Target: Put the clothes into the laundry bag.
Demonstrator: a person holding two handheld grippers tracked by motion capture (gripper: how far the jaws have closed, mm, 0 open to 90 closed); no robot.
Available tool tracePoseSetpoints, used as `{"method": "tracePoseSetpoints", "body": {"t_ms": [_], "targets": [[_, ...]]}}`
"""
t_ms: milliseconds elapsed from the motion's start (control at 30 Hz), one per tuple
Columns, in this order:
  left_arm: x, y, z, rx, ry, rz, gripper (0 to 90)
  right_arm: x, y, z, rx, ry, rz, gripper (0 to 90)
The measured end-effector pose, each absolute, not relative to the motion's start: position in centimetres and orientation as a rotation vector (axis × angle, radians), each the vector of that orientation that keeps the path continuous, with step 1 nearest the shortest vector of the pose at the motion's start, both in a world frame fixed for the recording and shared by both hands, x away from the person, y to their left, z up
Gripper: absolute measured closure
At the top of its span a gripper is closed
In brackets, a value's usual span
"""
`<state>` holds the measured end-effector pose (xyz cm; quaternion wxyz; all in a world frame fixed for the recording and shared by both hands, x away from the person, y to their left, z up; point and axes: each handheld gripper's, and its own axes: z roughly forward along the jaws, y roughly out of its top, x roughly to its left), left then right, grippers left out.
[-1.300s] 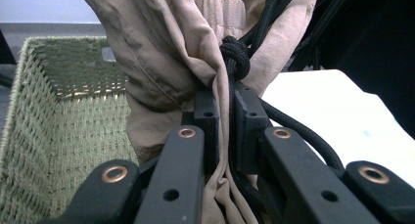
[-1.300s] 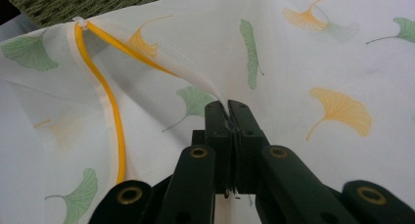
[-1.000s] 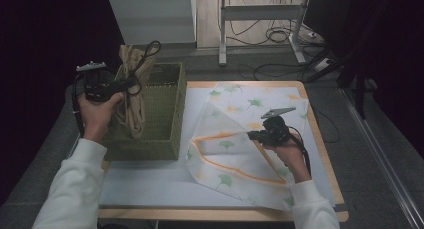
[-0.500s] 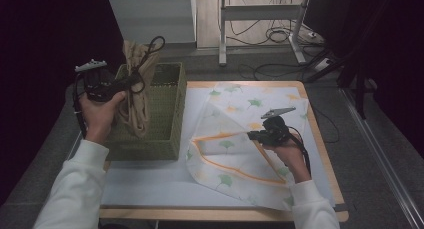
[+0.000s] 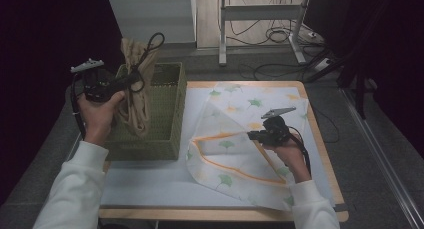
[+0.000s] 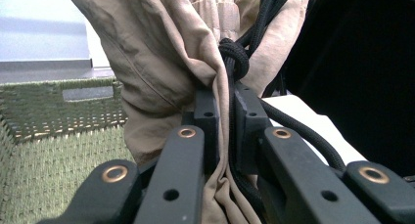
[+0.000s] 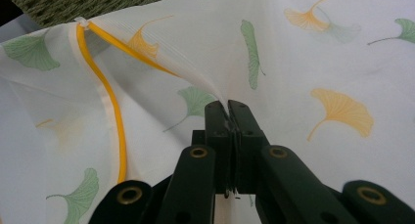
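The left gripper (image 5: 131, 80) clamps a beige drawstring bag (image 5: 134, 96) and its black cord (image 6: 231, 94), holding it above the green woven basket (image 5: 165, 119). Right of the basket, the right gripper (image 5: 252, 135) pinches the ginkgo-print mesh bag (image 5: 235, 139) shut.

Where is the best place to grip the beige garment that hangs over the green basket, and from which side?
Grip the beige garment high up, at the bunched part where the black cord is knotted, coming level from the side away from the printed cloth. The fabric is gathered narrow there, so both jaws fit around it, as the left gripper shows. Lower down it hangs wide and loose inside the green basket.
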<state>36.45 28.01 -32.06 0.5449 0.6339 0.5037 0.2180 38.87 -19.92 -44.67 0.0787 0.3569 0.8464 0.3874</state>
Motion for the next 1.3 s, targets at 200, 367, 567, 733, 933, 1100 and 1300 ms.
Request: {"method": "tracePoseSetpoints", "body": {"t_ms": [200,367,567,733,933,1100,1300], "targets": [[36.0,27.7,-31.7,1.498,1.171,0.508,83.3,38.9,-19.9,-44.7,1.068,2.534,1.159,86.3],[35.6,27.3,-31.5,1.495,1.149,0.502,83.3,38.8,-19.9,-44.6,1.069,2.533,1.162,86.3],[35.3,26.9,-31.3,1.495,1.127,0.494,83.3,38.8,-20.0,-44.6,1.068,2.532,1.162,86.3],[35.0,26.5,-31.1,1.496,1.109,0.49,83.3,38.8,-19.9,-44.6,1.068,2.534,1.161,86.3],[34.5,26.2,-30.5,1.49,1.083,0.491,83.3,38.8,-19.9,-44.6,1.066,2.533,1.162,86.3],[34.0,25.9,-29.9,1.493,1.06,0.495,83.3,38.8,-20.0,-44.6,1.069,2.533,1.162,86.3],[33.6,25.4,-29.7,1.487,1.033,0.478,83.3,38.8,-20.0,-44.5,1.068,2.53,1.166,86.2]]}}
